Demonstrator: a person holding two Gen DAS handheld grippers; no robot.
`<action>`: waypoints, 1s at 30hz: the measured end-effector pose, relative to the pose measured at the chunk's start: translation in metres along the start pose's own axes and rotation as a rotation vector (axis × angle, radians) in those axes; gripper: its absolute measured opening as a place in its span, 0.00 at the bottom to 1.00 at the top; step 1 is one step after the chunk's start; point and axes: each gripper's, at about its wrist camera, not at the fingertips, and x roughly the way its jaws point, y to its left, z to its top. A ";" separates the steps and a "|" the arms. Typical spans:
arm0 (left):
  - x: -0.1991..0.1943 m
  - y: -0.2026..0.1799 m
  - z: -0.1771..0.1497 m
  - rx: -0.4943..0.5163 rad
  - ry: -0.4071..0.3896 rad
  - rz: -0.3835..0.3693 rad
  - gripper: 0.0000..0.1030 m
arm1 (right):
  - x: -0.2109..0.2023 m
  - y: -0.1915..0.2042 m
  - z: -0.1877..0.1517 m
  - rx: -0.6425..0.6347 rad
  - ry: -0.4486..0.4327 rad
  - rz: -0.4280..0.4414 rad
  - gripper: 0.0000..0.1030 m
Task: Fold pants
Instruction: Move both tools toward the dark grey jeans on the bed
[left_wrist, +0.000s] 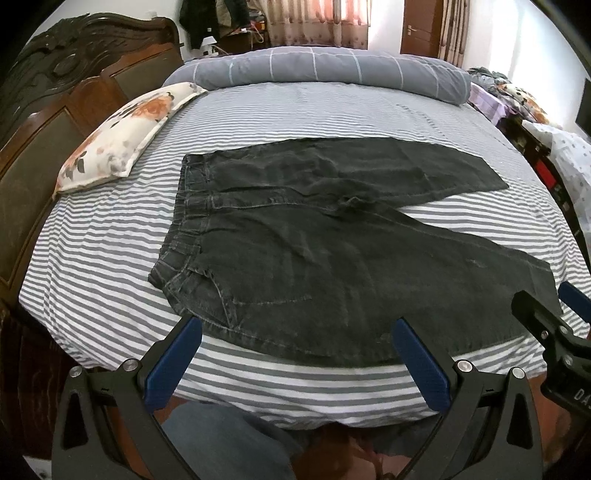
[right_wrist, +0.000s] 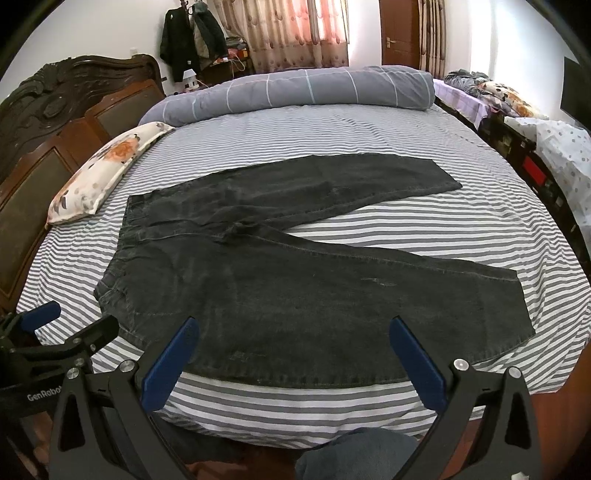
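Dark grey denim pants (left_wrist: 314, 258) lie flat on the striped bed, waistband to the left, both legs spread apart to the right. They also show in the right wrist view (right_wrist: 295, 280). My left gripper (left_wrist: 297, 328) is open and empty, held above the near edge of the bed by the pants' near hip. My right gripper (right_wrist: 293, 328) is open and empty, above the near leg's lower edge. Each gripper shows at the edge of the other's view: the right gripper (left_wrist: 561, 314) and the left gripper (right_wrist: 66, 321).
The bed (left_wrist: 110, 229) has a grey-and-white striped sheet. A floral pillow (left_wrist: 122, 136) lies at the left by the wooden headboard (left_wrist: 55, 110). A rolled grey duvet (left_wrist: 332, 70) lies along the far side. More bedding and furniture (left_wrist: 546, 147) stand at the right.
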 end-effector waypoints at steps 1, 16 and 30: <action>0.001 0.001 0.001 -0.002 0.001 0.001 1.00 | 0.001 0.000 0.001 0.001 -0.004 0.001 0.99; 0.005 0.002 0.017 -0.002 -0.018 0.015 1.00 | 0.010 0.003 0.014 -0.002 0.005 0.011 0.99; 0.014 -0.008 0.019 0.020 0.000 0.000 1.00 | 0.018 0.008 0.017 -0.015 0.011 0.005 0.99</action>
